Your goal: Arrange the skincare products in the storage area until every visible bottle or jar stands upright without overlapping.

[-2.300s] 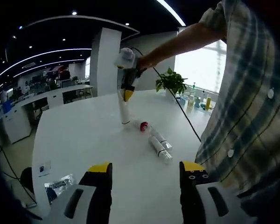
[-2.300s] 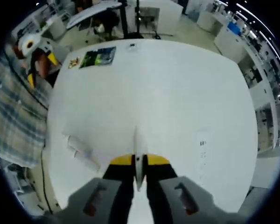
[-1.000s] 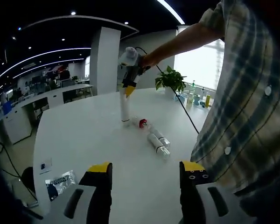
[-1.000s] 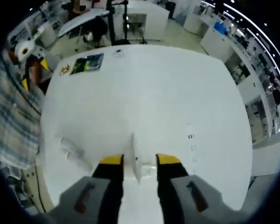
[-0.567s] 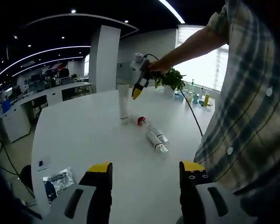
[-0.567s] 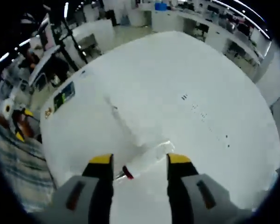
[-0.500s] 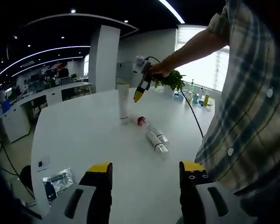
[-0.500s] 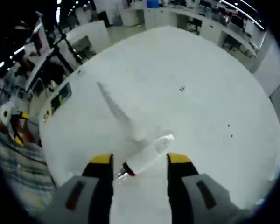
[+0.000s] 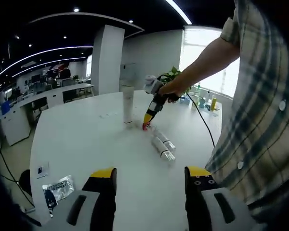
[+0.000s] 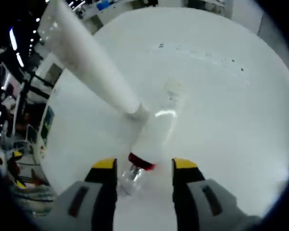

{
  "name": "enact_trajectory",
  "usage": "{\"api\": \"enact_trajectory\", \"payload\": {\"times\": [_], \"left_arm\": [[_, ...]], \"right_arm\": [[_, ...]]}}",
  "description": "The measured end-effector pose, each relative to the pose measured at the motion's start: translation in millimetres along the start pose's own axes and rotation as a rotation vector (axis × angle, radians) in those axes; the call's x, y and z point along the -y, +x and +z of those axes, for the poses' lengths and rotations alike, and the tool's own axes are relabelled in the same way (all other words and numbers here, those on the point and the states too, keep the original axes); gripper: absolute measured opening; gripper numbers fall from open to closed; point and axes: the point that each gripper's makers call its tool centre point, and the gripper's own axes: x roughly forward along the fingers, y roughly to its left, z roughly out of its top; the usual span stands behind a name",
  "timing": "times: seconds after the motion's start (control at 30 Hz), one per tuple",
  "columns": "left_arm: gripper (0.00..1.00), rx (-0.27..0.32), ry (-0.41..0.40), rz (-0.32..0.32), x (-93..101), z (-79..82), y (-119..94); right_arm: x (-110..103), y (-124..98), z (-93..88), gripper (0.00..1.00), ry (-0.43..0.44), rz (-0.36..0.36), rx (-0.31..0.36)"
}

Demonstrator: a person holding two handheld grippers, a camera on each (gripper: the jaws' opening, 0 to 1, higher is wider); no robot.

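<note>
Right tool (image 10: 139, 169) jaws spread, straddling red-collared bottle (image 10: 151, 139) lying on white desk (image 10: 221, 106). Upright white tube (image 10: 91, 65) just beyond it. Bottle likely light, smooth, rolls easily; grip mid-body. Left tool (image 9: 147, 174) open, empty; two lying bottles (image 9: 163, 146) ahead.

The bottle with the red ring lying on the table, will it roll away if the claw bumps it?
Probably. The bottle with the red ring lies on its side, and its body looks round, so a sideways nudge may roll it across the smooth white table. It looks like glossy plastic, so the open right claw could slip on it.
</note>
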Motion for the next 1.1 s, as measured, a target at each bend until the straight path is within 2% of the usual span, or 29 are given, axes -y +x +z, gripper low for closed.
{"api": "enact_trajectory", "payload": {"times": [0.2, 0.33, 0.47, 0.67, 0.73, 0.77, 0.93, 1.1], "left_arm": [[0.58, -0.007, -0.024, 0.004, -3.4, -5.6, -1], [0.58, -0.012, -0.041, 0.005, -5.7, -8.9, -2], [0.58, -0.011, -0.049, 0.007, -8.5, -7.6, -3], [0.58, -0.011, -0.064, 0.007, -11.6, -9.8, -2], [0.58, -0.014, -0.066, 0.007, -11.9, -11.5, -2], [0.58, -0.017, -0.068, 0.004, -12.0, -12.6, -1], [0.58, -0.024, -0.079, -0.001, -13.0, -16.5, -1], [0.58, -0.021, -0.082, -0.002, -15.9, -15.8, 0]], "right_arm": [[-5, 10, -4.5, 0.40, 0.032, -0.029, 0.006], [-7, 15, -7.9, 0.34, 0.009, -0.050, 0.000], [5, 19, -5.3, 0.33, -0.058, -0.082, -0.018], [16, 20, -6.9, 0.30, -0.028, -0.104, -0.034], [20, 21, -11.8, 0.30, -0.043, -0.123, -0.052], [17, 20, -9.1, 0.29, -0.053, -0.118, -0.037], [21, 23, -7.8, 0.29, -0.056, -0.145, -0.038], [28, 21, -7.7, 0.26, -0.093, -0.195, -0.035]]}}
